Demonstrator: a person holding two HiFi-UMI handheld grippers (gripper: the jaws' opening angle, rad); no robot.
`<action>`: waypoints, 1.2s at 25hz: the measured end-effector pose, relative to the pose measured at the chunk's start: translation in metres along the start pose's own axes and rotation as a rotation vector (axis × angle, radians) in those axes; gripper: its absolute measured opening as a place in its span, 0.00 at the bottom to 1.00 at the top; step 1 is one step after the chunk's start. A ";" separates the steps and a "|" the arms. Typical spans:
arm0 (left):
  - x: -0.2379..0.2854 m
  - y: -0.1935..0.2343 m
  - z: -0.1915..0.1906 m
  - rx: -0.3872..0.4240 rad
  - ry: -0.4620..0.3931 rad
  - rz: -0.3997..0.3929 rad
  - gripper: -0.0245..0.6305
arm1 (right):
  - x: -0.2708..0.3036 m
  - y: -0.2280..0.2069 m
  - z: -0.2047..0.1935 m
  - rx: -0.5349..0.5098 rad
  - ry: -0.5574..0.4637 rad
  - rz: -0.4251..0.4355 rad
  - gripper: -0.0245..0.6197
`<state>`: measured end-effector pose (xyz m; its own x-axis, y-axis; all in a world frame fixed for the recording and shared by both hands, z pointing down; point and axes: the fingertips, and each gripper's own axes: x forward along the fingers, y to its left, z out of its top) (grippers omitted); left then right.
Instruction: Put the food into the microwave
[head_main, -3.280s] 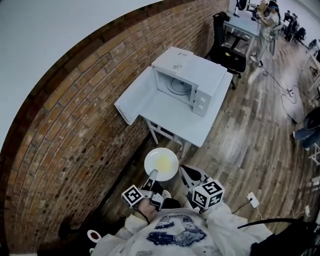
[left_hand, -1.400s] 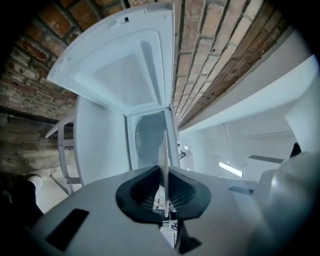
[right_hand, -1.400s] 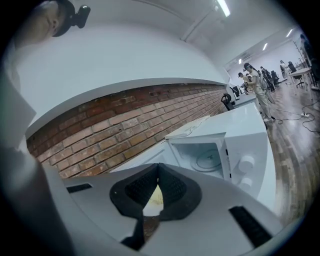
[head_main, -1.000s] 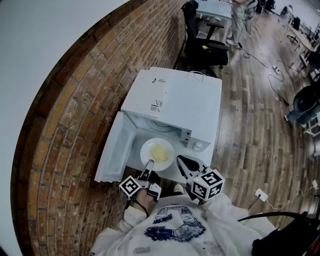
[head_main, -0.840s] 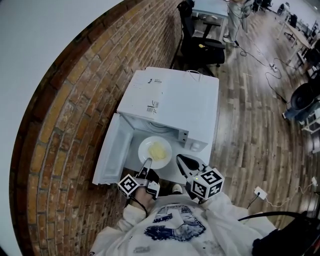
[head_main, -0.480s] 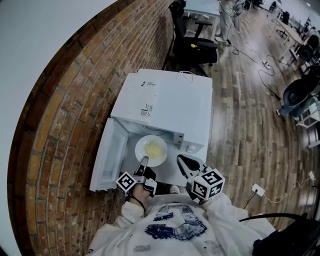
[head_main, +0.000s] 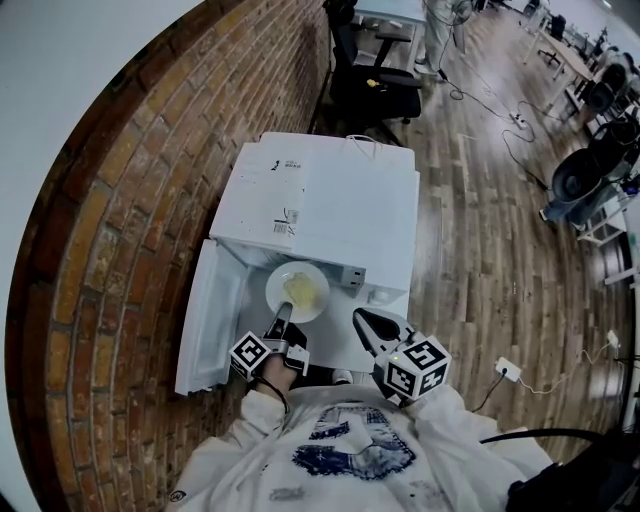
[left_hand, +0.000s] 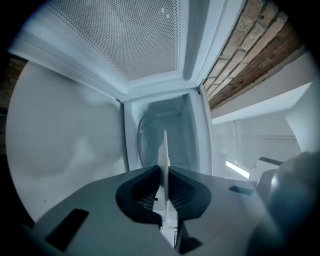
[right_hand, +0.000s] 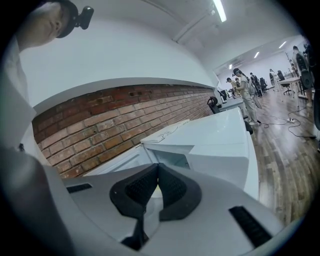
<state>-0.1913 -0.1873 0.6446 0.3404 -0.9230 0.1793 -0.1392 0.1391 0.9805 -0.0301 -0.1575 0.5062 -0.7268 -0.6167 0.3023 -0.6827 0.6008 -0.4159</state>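
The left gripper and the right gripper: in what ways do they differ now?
The left gripper is shut on the rim of the plate of food; the right gripper is shut on nothing. The left gripper reaches to the mouth of the microwave; the right gripper hangs back, off to the plate's right and nearer the person. Both point toward the microwave.
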 end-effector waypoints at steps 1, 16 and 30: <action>0.003 0.002 0.001 -0.001 0.003 0.002 0.07 | 0.001 0.000 0.000 -0.003 0.003 -0.002 0.06; 0.040 0.019 0.009 -0.036 0.012 0.020 0.07 | 0.031 0.002 0.003 -0.026 0.037 -0.010 0.06; 0.066 0.036 0.017 -0.085 0.001 0.044 0.07 | 0.055 0.007 0.002 -0.039 0.074 0.007 0.06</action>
<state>-0.1896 -0.2491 0.6901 0.3366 -0.9149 0.2228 -0.0748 0.2099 0.9749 -0.0744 -0.1885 0.5184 -0.7340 -0.5743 0.3624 -0.6791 0.6249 -0.3852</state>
